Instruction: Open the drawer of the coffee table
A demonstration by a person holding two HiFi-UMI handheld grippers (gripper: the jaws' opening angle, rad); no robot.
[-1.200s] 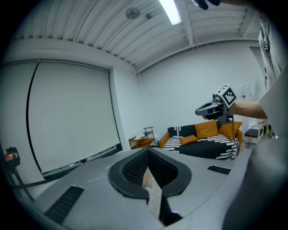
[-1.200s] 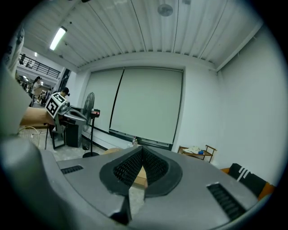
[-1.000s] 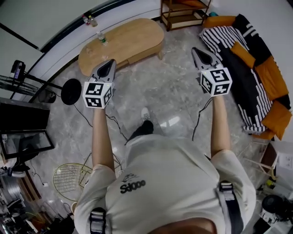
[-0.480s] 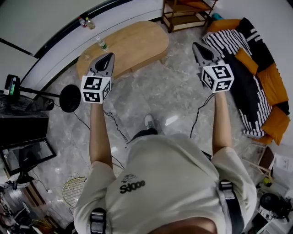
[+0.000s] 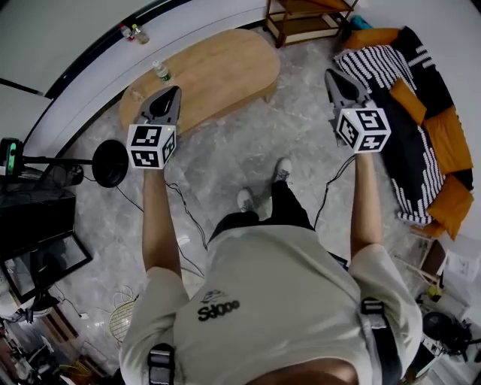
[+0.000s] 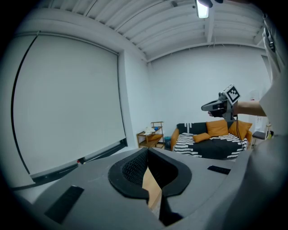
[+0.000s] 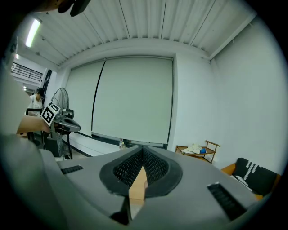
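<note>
The coffee table (image 5: 203, 71) is a long oval of light wood standing on the marble floor ahead of me; no drawer shows from this angle. My left gripper (image 5: 174, 92) hovers in front of the table's left end, jaws shut and empty. My right gripper (image 5: 331, 75) is held out to the right of the table, over the floor near the sofa, also shut with nothing in it. In the left gripper view the closed jaws (image 6: 147, 152) leave only a sliver of the wooden table (image 6: 151, 188) visible. The right gripper view shows shut jaws (image 7: 143, 151) too.
A clear bottle (image 5: 160, 72) stands on the table's left end. A sofa (image 5: 421, 128) with a striped blanket and orange cushions lines the right side. A wooden shelf (image 5: 304, 19) stands behind the table, a black fan (image 5: 110, 162) at the left, and cables (image 5: 188, 214) trail across the floor.
The person has stepped toward the table, one foot now further forward. Both grippers moved ahead with the body and stayed shut; the left one now overlaps the table's near edge.
</note>
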